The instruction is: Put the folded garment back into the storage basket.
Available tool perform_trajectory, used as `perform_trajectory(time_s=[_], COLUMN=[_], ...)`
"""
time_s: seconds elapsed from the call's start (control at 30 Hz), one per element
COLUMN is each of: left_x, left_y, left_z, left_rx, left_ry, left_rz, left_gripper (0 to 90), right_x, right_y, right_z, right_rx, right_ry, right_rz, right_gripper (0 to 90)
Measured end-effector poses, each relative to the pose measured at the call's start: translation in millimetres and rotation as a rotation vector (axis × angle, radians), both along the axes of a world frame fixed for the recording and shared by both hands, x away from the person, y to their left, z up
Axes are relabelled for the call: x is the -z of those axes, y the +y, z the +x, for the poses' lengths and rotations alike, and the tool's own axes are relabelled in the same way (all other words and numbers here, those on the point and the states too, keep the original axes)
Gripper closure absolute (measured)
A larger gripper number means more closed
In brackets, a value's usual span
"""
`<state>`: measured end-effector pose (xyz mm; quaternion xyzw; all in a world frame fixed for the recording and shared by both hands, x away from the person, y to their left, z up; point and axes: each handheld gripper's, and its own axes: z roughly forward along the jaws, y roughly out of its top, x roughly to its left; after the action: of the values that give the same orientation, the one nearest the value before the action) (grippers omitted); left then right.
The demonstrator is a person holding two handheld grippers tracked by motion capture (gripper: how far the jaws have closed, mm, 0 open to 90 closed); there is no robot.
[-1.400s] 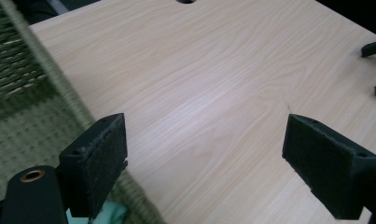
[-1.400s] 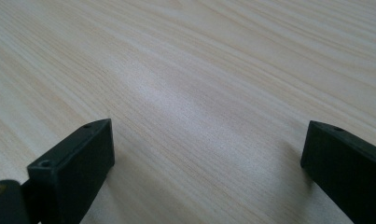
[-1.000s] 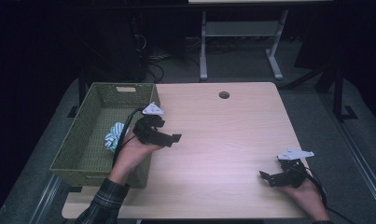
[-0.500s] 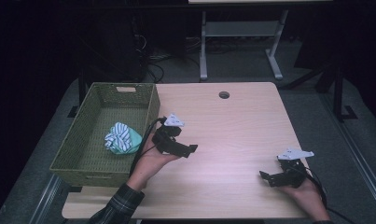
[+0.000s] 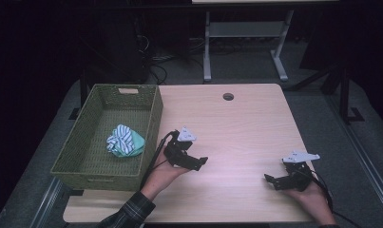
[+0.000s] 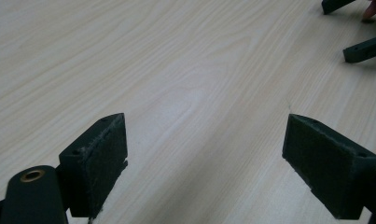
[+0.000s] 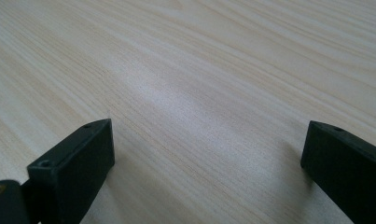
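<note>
The striped cloth bundle (image 5: 125, 141) is lying inside the green woven basket (image 5: 151, 124) at the table's (image 5: 246, 128) left; the placing looks finished. The left gripper (image 5: 202, 162) and right gripper (image 5: 270, 179) are hovering wide open, holding nothing, over bare wood.

Both tongs are black, each topped by a grey three-cornered plate. The left tongs (image 5: 202, 161) trail a black cable, and a brass-coloured eyelet sits near one fuzzy, worn pad (image 6: 98, 163). The right tongs (image 5: 270, 179) show small screw holes. The left forearm wears a dark plaid sleeve (image 5: 128, 214).
</note>
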<state>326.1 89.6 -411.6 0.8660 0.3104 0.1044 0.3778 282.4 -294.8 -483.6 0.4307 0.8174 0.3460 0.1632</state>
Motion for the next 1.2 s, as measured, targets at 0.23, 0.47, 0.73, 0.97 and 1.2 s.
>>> perform_trajectory(time_s=[0.23, 0.47, 0.73, 0.97, 1.2], left_x=[19.9, 32.8, 47.7, 55.9, 65.3], left_y=[-6.3, -9.5, -14.2, -14.3, -14.3], left_z=[-2.7, -4.7, -6.2, -5.8, -5.1], left_rx=[-0.017, -0.019, -0.01, -0.011, -0.012], left_ry=[-0.011, -0.02, -0.023, -0.026, -0.03], left_rz=[0.019, 0.025, 0.042, 0.054, 0.053], left_gripper=[13.2, 12.6, 12.5, 12.4, 12.3], right_x=[0.0, 0.0, 0.0, 0.0, 0.0], right_y=[0.0, 0.0, 0.0, 0.0, -0.1], right_z=[0.0, 0.0, 0.0, 0.0, 0.0], right_rx=[0.0, 0.0, 0.0, 0.0, 0.0], right_ry=[0.0, 0.0, 0.0, 0.0, 0.0], right_rz=[0.0, 0.0, 0.001, 0.001, 0.0], right_gripper=[2.2, 2.2, 2.2, 2.2, 2.2])
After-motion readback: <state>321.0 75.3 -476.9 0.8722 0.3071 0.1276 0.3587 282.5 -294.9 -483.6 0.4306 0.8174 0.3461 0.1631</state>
